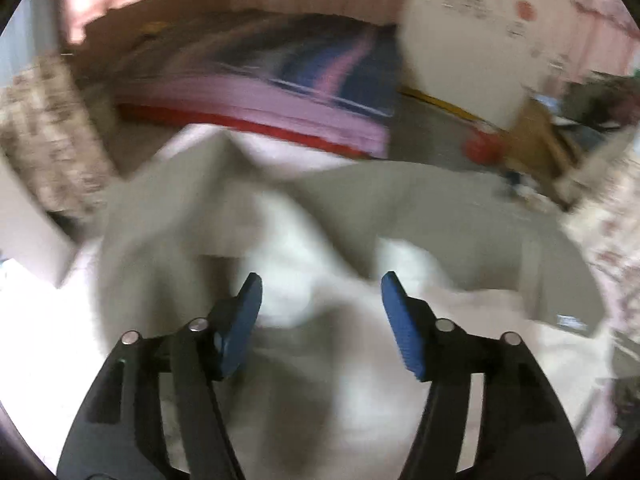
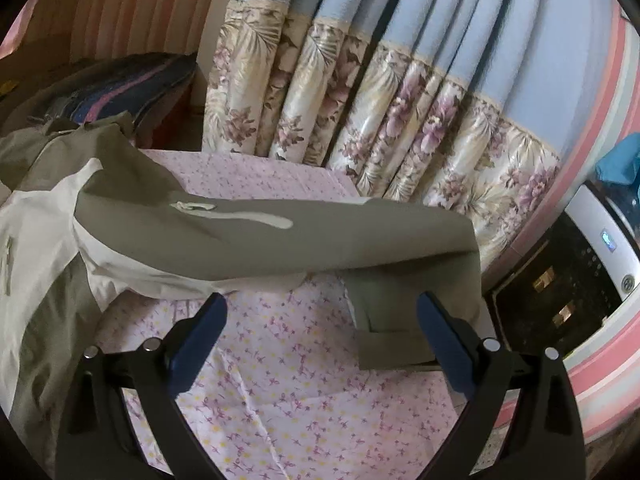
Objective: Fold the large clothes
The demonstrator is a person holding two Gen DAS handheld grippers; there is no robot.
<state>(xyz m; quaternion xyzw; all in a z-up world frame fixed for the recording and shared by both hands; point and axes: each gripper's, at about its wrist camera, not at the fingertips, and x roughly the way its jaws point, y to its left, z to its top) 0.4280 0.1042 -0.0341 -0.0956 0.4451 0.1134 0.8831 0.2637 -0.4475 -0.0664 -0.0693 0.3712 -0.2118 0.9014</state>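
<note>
Left wrist view: heavily motion-blurred. The left gripper (image 1: 321,292) stands released, its blue pads (image 1: 244,320) spread wide with nothing between them. Below and beyond them, filling the centre and lower frame, lies the jacket (image 1: 360,208), olive-grey with white panels; seams and edges cannot be made out through the blur. At upper centre a stack of folded bedding (image 1: 280,92), purple, blue and red, is smeared. A white board (image 1: 472,40) at upper right carries markings too blurred to read.

Right wrist view: sharp. The right gripper (image 2: 320,312) is likewise released, jaws wide apart, holding nothing. The jacket (image 2: 120,216) lies at left on the floral sheet (image 2: 288,392), with one olive sleeve (image 2: 320,236) stretched across mid-frame to the right; its cuff end droops behind the right-hand pad and is partly hidden by it. The jacket's left portion is cut off by the frame edge. Floral-hemmed blue curtains (image 2: 360,100) fill the upper frame. An appliance (image 2: 580,280) at far right is only partly visible.
</note>
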